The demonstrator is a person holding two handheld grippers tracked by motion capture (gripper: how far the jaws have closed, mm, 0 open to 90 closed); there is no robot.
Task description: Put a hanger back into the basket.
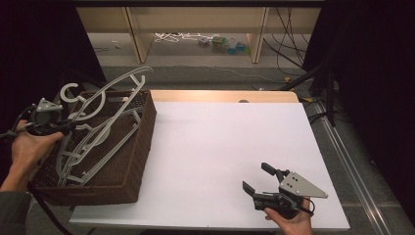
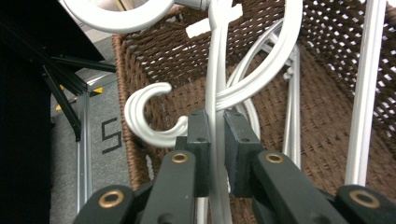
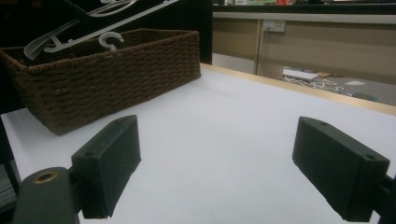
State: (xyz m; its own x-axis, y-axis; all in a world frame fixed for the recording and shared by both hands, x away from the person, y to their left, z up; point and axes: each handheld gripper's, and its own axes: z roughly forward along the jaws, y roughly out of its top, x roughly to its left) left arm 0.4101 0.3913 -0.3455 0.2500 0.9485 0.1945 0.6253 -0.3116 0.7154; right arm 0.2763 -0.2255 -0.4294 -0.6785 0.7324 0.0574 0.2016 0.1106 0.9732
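I note the basket is dark brown woven wicker, rough and matt, its open weave plain in the left gripper view. The hangers look like smooth pale grey plastic with a slight sheen; the one pinched in the left tongs shows soft highlights along its rod. Both tongs, left and right, have matt black pads, faintly grainy, with brass-coloured rivets. The surface is a flat white matt sheet; a pale wood edge runs behind it.

White table w/ pale wood edge at far side. Brown wicker basket sits on its left end, holding grey hangers. Rest of the top bare white.
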